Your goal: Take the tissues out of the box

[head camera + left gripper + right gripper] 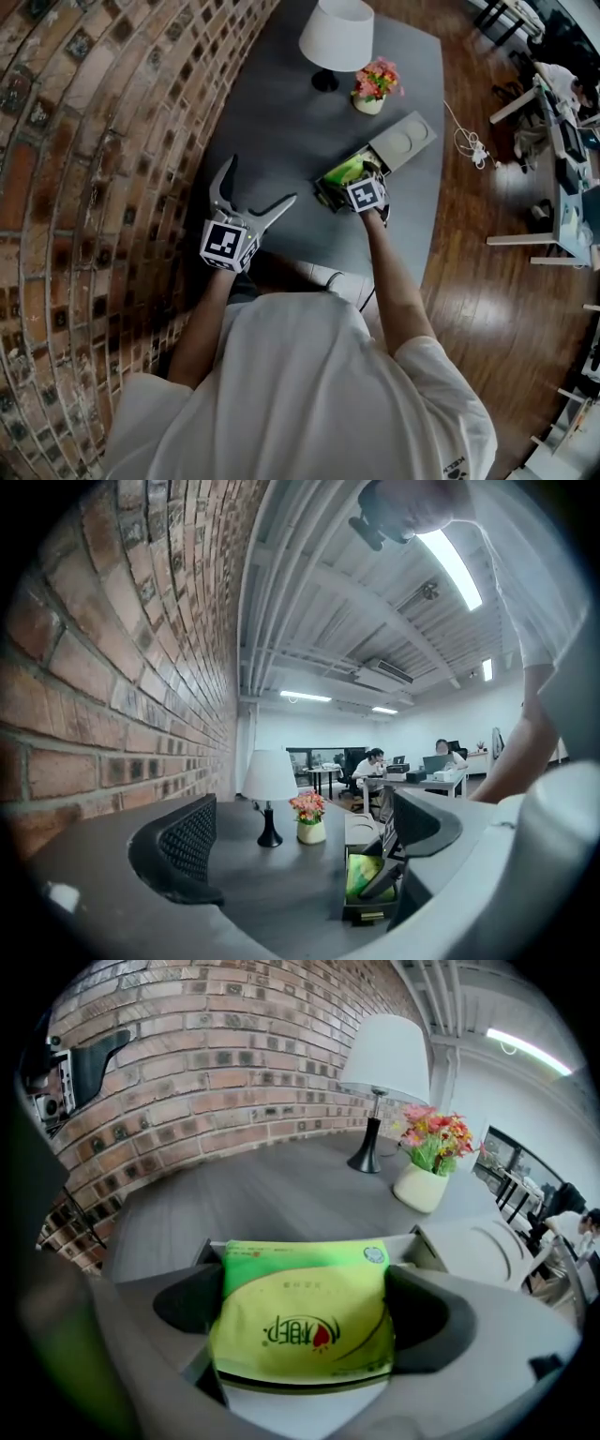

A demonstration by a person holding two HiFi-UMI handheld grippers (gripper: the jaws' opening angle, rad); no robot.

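A green and yellow tissue pack (298, 1279) lies in an open grey box (208, 1249) on the dark grey table (281, 122). My right gripper (300, 1321) reaches into the box, and its two dark pads press on the pack's left and right sides. In the head view the pack (343, 170) shows just beyond that gripper (359, 180), with the box's lid (405, 142) lying off to the right. My left gripper (261, 183) hovers open over the table's left part, near the brick wall, with nothing between its fingers. From there the box (361, 913) appears low on the right.
A white-shaded lamp (336, 37) and a small pot of pink flowers (373, 86) stand at the table's far end. The brick wall (84, 141) runs along the left. A white cable (469, 141) lies on the wooden floor to the right, beside office desks (562, 187).
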